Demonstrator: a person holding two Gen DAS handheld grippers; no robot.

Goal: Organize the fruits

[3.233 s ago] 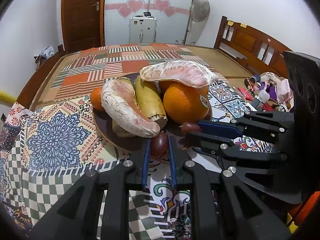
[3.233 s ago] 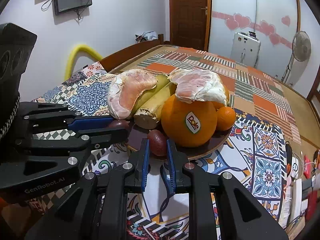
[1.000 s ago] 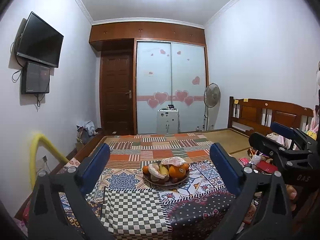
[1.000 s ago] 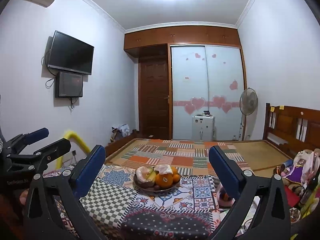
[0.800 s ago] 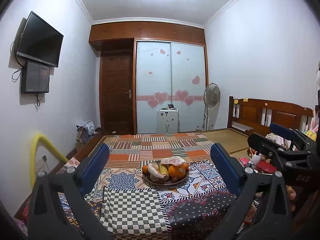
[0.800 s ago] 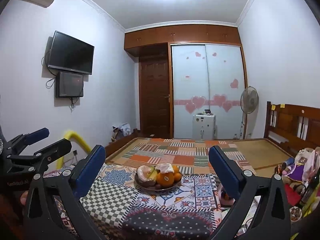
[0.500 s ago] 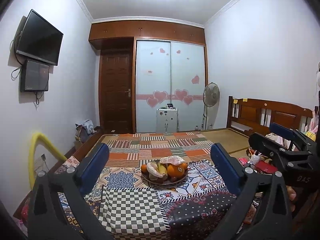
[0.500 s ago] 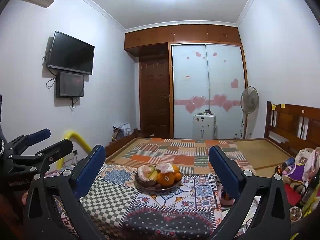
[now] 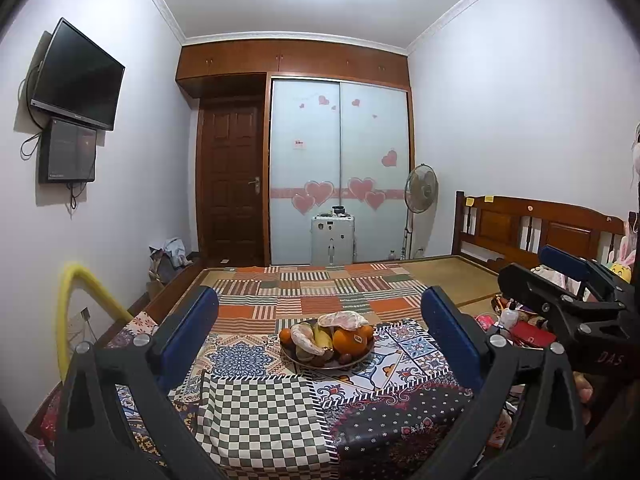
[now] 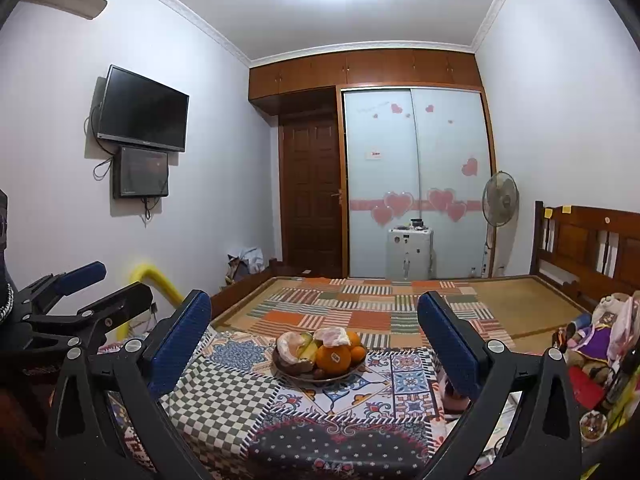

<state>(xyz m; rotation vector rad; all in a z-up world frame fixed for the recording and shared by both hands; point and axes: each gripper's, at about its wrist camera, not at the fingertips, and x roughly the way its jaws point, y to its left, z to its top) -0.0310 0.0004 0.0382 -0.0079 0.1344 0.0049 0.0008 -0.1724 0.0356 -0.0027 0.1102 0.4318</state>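
Note:
A brown plate (image 9: pixel 304 361) stands on the patchwork cloth, well ahead of both grippers. It holds a large orange (image 9: pixel 349 340) with a sticker, bananas (image 9: pixel 322 339), peeled pomelo pieces (image 9: pixel 343 319), small oranges and dark red fruits (image 9: pixel 345 358). The plate also shows in the right wrist view (image 10: pixel 344 372). My left gripper (image 9: pixel 320 336) is wide open and empty, pulled far back. My right gripper (image 10: pixel 314 340) is wide open and empty, also far back; it also shows at the right of the left wrist view (image 9: pixel 560 276).
The patchwork cloth (image 9: pixel 256 412) covers a low table in front of a bed with a mat (image 9: pixel 320 284). Toys and clutter (image 10: pixel 592 344) lie at the right. A yellow hose (image 9: pixel 76 312) stands at the left. A fan (image 9: pixel 420 192) and white appliance (image 9: pixel 332 240) stand at the far wall.
About three seconds ago both grippers were shut on dark red fruits at the plate's edge. Both are now open, empty and far back. In the last second they barely moved.

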